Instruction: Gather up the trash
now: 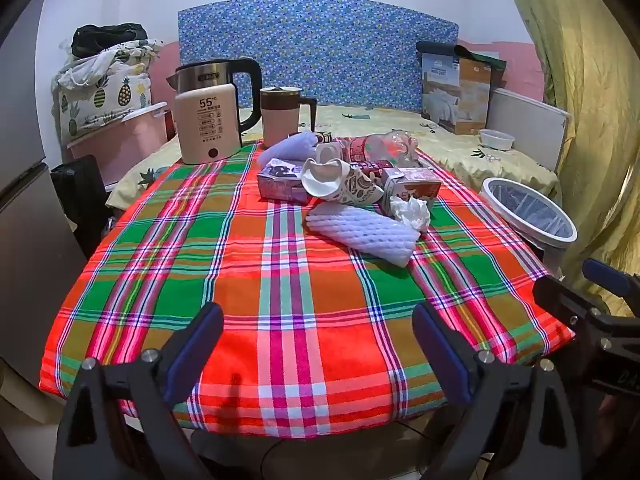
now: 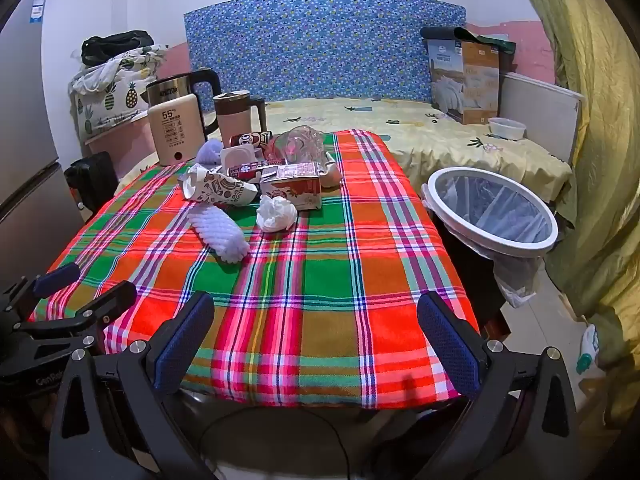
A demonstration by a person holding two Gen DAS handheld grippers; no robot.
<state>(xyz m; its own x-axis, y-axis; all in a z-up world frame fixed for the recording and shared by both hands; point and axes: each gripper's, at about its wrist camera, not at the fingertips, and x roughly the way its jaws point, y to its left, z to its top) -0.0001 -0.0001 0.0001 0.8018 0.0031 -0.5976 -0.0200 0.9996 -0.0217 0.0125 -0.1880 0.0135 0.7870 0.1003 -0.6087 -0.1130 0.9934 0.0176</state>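
The left tool [image 1: 318,344] hangs over the near edge of the surface [image 1: 224,280], which wears a red, green and orange plaid cloth, and its blue-padded fingers stand wide apart with nothing between them. The right tool [image 2: 316,336] is spread just as wide and just as empty over the same edge. The trash sits in a heap toward twelve o'clock: a white ribbed foam fruit sleeve [image 1: 362,232] lies nearest, a crumpled white tissue [image 1: 412,212] just beside it at its three o'clock, and behind them a squashed patterned paper cup [image 1: 340,184], a red-and-white drink carton [image 1: 412,188] and a crushed clear plastic bottle [image 1: 384,146]. At ten o'clock stand a pink and steel electric kettle [image 1: 208,120] and a pink jug with a dark lid [image 1: 280,114]. The left wrist view shows the white-rimmed bin with a clear liner [image 1: 532,216] only partly, at two o'clock off the surface's edge, and catches the right tool at its right margin. The right wrist view shows that bin's whole rim and the liner hanging down its side, a tiled floor [image 2: 536,328] beneath, a black cable [image 2: 280,412] under the surface, and the left tool at its left margin.
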